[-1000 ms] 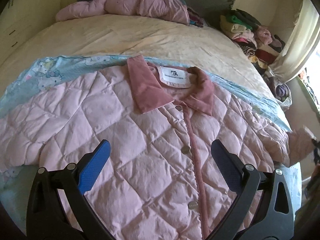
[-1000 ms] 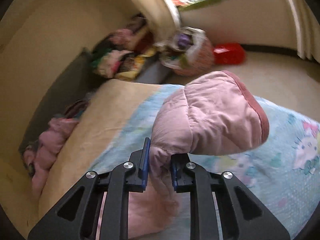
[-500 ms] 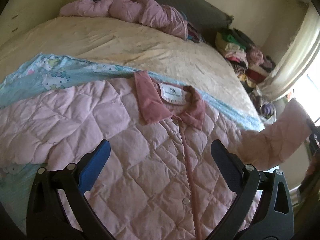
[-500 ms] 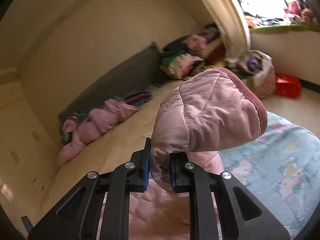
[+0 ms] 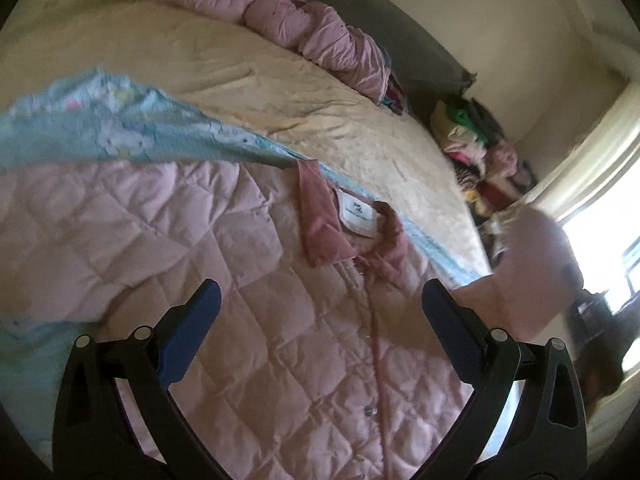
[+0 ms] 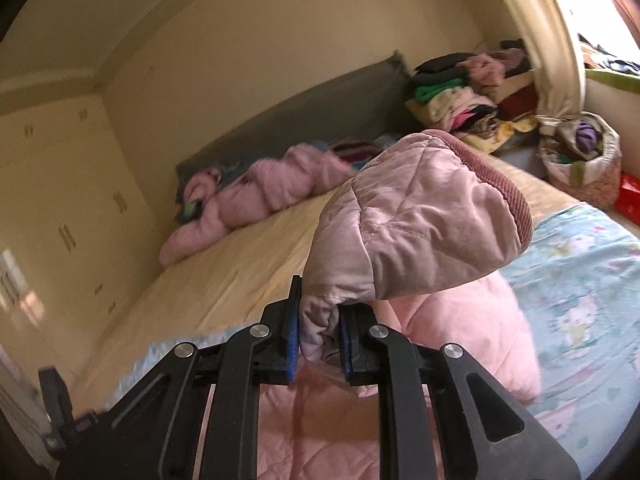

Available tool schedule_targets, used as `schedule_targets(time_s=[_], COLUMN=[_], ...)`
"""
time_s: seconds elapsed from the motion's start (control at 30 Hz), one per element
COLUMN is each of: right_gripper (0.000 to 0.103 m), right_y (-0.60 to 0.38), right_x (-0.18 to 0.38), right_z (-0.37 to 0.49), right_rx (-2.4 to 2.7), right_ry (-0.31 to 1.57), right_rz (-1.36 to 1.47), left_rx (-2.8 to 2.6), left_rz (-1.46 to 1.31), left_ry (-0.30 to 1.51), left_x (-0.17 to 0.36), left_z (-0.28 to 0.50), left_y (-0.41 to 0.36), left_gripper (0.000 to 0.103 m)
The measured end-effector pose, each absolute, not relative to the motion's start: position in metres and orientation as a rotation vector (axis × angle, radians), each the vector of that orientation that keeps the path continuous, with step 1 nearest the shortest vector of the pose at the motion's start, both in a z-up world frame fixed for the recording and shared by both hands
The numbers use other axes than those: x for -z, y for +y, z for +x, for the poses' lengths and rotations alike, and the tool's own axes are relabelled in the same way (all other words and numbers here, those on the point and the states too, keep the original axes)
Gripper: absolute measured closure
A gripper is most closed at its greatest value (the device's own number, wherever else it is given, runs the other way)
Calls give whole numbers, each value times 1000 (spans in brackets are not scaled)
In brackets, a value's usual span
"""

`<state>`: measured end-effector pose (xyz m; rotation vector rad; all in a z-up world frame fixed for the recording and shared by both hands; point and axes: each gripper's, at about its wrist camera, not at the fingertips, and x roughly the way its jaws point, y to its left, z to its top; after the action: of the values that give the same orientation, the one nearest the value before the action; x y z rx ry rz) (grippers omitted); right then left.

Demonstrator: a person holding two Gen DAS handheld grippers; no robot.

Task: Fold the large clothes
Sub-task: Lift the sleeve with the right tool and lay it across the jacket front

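One wide bed (image 5: 248,80) fills both views, its cream cover bare in the middle and a light-blue cartoon-print sheet (image 5: 100,128) spread over the near part. On that sheet lies the pink quilted jacket (image 5: 224,248), front up and buttoned, with its darker pink collar (image 5: 320,216) and white neck label (image 5: 357,216) pointing toward the cream cover. A second pink padded garment (image 6: 256,196) lies crumpled at the far side of the bed against a grey headboard cushion (image 6: 304,116). A heap of mixed clothes (image 6: 460,96) is stacked in the corner near the window. The jacket's sleeve (image 6: 416,224) is lifted off the bed, its ribbed cuff (image 6: 500,184) uppermost. The right tool (image 6: 318,336) is clamped on a fold of that sleeve, its blue pads pressed against the fabric on both sides. The left tool (image 5: 320,312) hangs over the jacket's front with its fingers spread wide and nothing between them.
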<state>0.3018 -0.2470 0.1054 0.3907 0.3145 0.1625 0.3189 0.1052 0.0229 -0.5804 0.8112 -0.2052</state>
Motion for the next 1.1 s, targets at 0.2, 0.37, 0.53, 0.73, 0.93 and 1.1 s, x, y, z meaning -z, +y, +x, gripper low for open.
schedule_targets(time_s=[0.2, 0.37, 0.53, 0.73, 0.93, 1.1], right_gripper=[88, 88, 83, 39, 75, 77], right_y=[-182, -129, -98, -114, -132, -102], right_x=[-59, -11, 19, 25, 14, 2], right_z=[327, 339, 349, 343, 333, 324], right_rx=[-224, -268, -296, -271, -278, -331], right_ry=[425, 543, 644, 707, 627, 581], right_rz=[336, 307, 279, 399, 478, 300], left_rx=[198, 219, 214, 212, 266, 291], left_rz=[-625, -622, -614, -637, -721, -781], left_ry=[850, 895, 912, 930, 940, 905], left_x=[0, 17, 22, 29, 33, 29], left_z=[327, 333, 334, 337, 338, 336], left_y=[117, 109, 107, 110, 114, 123], left_gripper=[9, 9, 9, 9, 9, 9])
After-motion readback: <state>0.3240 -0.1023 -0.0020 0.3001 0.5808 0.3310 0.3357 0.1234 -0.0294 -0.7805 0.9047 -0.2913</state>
